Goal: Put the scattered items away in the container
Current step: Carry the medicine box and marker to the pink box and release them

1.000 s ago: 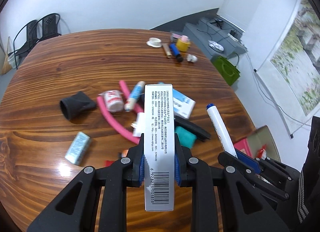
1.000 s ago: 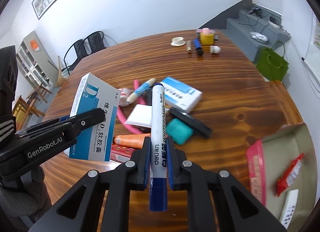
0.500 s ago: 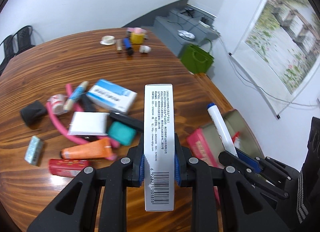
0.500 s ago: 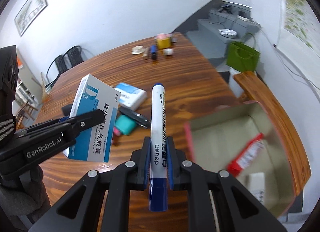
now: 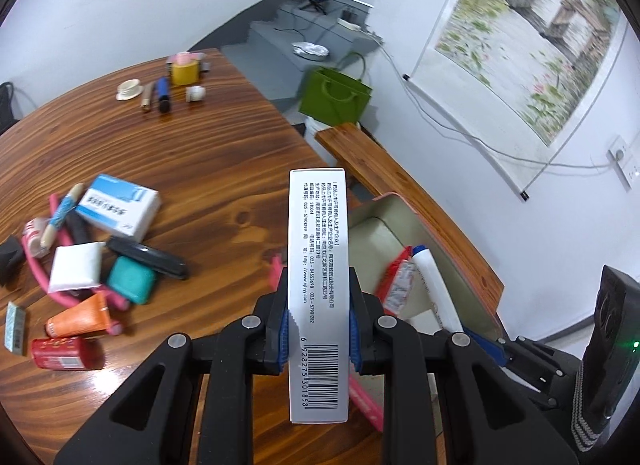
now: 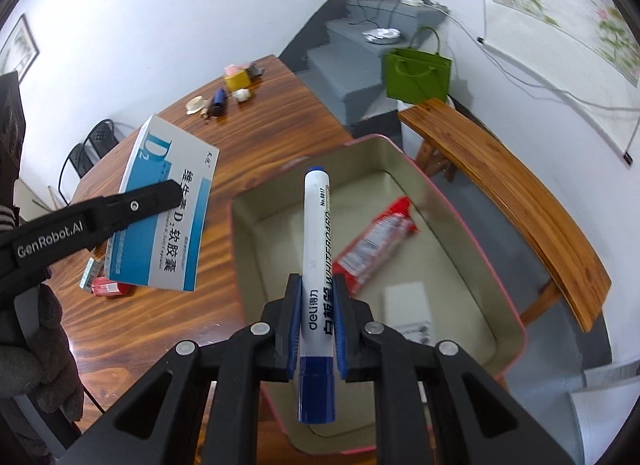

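Observation:
My left gripper (image 5: 318, 321) is shut on a white and blue medicine box (image 5: 318, 265), held upright in the air beside the container; the same box (image 6: 168, 221) shows at the left of the right wrist view. My right gripper (image 6: 316, 325) is shut on a white whiteboard marker (image 6: 316, 257) with a blue cap, hanging over the pink-rimmed container (image 6: 452, 193). Inside the container lie a red packet (image 6: 372, 241) and a small white box (image 6: 408, 305). Scattered items remain on the wooden table (image 5: 220, 137): a blue-white box (image 5: 118, 207), a teal case (image 5: 130, 279), an orange tube (image 5: 80, 319).
A white packet (image 5: 76, 267), a black bar (image 5: 148, 257), a pink cord (image 5: 38, 269) and a red can (image 5: 60, 353) lie in the pile. Small items (image 5: 162, 89) sit at the far table end. A wooden bench (image 6: 512, 193) and green bag (image 6: 416, 75) stand beyond the container.
Both grippers have swung to the right with their loads, from above the pile to the container. The marker now hangs over the container's inside.

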Demonstrator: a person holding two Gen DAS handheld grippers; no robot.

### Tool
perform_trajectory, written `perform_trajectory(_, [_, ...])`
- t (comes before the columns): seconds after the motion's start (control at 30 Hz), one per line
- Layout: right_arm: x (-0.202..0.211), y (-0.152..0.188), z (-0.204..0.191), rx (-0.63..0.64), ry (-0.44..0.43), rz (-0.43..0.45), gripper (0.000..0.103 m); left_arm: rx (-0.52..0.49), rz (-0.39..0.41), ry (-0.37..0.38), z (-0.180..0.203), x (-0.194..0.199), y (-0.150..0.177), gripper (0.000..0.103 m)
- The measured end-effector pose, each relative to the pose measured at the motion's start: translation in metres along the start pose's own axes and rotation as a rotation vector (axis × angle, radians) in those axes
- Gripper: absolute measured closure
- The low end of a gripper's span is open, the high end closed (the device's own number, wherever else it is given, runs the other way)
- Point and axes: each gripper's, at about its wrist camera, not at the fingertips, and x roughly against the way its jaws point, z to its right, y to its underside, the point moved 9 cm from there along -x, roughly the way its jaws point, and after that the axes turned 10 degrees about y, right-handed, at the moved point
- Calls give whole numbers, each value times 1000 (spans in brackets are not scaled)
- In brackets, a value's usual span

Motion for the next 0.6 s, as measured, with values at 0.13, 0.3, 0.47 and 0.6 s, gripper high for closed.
perform_trajectory(0.13, [-4, 3, 10, -20, 1, -15, 87, -6, -26, 14, 12, -16, 2, 79])
perform_trajectory(0.3, [-7, 5, 19, -52, -9, -34, 87, -16, -52, 34, 23, -30, 3, 78])
perform_trajectory(0.47, [-14, 9, 27, -85, -20, -65, 86, 1, -91, 62, 31, -47, 7, 77])
perform_trajectory(0.6, [-18, 13, 31, -108, -23, -80, 86, 6, -108, 65, 30, -52, 13, 77])
